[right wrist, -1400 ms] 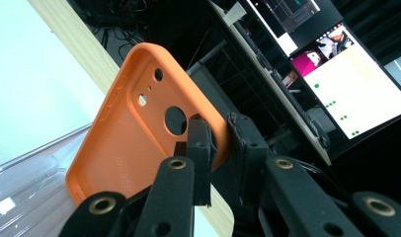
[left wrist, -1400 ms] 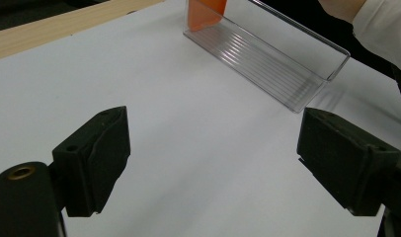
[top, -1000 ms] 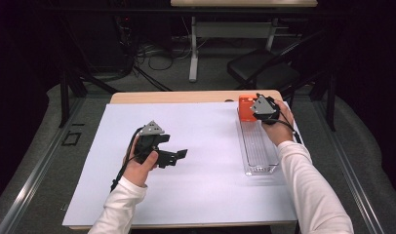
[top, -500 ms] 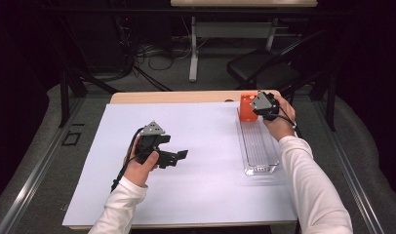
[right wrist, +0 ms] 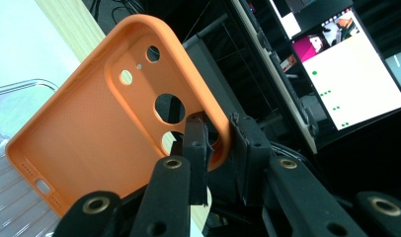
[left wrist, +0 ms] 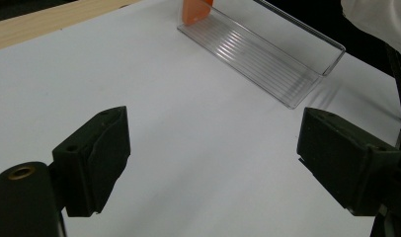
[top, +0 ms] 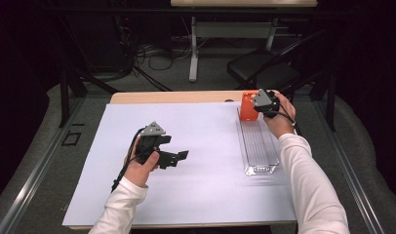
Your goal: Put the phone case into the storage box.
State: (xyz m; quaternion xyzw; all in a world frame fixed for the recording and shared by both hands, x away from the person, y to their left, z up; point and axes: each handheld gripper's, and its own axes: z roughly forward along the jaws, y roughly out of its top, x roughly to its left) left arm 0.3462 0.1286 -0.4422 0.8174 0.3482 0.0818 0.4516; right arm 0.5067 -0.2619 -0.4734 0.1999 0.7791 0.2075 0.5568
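The right tool is clamped on the rim of the orange phone case, holding it upright at the far end of the clear tray. The tray's long axis runs back toward the person. The left tool, jaws apart and empty, rests well left of the tray on the tabletop.

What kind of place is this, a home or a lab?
Probably a lab or recording workspace: a white-covered table on a metal frame, cables on the floor behind it, and a lit monitor nearby.
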